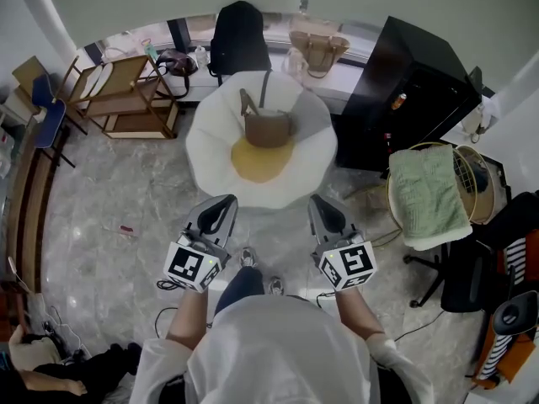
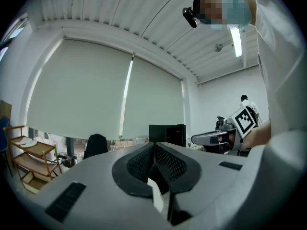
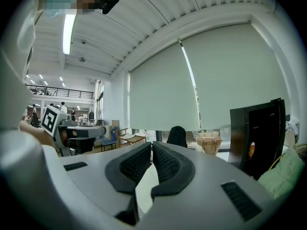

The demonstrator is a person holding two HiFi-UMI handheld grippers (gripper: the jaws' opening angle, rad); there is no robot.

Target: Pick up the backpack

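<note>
One brown backpack (image 1: 268,128) rests in the white petal-shaped seat (image 1: 209,154), on its yellow centre; to the right, a green towel (image 1: 428,194) drapes a wire basket (image 1: 482,194). We hold the left gripper (image 1: 224,202) and right gripper (image 1: 319,202) with jaws closed on nothing, just short of the seat

White shirt (image 1: 278,343), grey hand-held grippers (image 1: 221,203) (image 1: 321,201), marker cubes (image 1: 192,265) (image 1: 348,265).

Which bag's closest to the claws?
The brown strapped bag lying on the white petal-shaped seat, just ahead of the left claw and right claw. The black rounded bag and tan tote sit farther back by the window.
</note>
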